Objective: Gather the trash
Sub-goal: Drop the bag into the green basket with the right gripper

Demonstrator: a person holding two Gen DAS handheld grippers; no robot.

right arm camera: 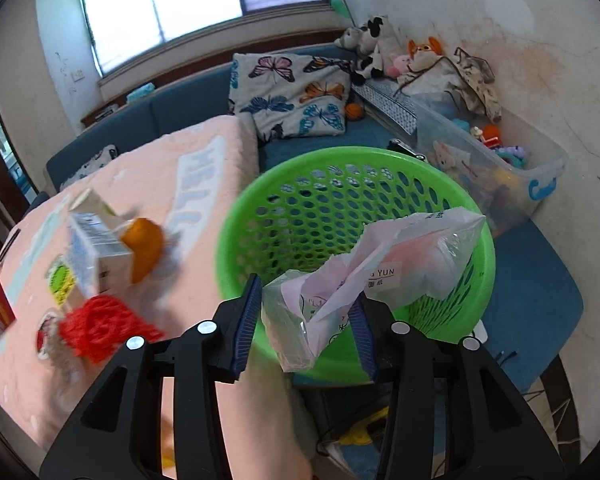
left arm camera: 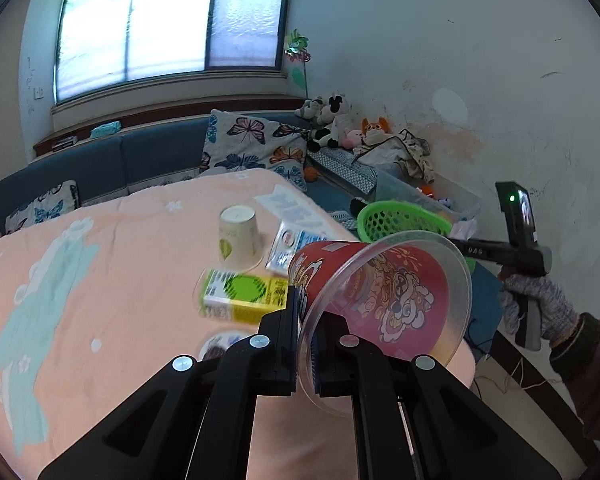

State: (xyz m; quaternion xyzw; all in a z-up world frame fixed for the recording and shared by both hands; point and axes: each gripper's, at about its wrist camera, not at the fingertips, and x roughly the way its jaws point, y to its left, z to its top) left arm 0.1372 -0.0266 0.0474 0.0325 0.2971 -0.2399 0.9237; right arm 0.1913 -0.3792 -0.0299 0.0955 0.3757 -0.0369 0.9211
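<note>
Two tongs at work: right tongs (right arm camera: pixel 304 316), jaws wide, release a plastic bag (right arm camera: pixel 364 276) above the basket (right arm camera: pixel 300 216) ahead; left tongs (left arm camera: pixel 305 344) pinch a cup (left arm camera: pixel 380 292) by its rim, to be carried there next.

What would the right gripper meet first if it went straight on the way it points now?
Probably the green basket. The right gripper points at its opening, with a crumpled plastic bag between its spread fingers. Depth is unclear, so it might meet the near rim or pass inside.
</note>
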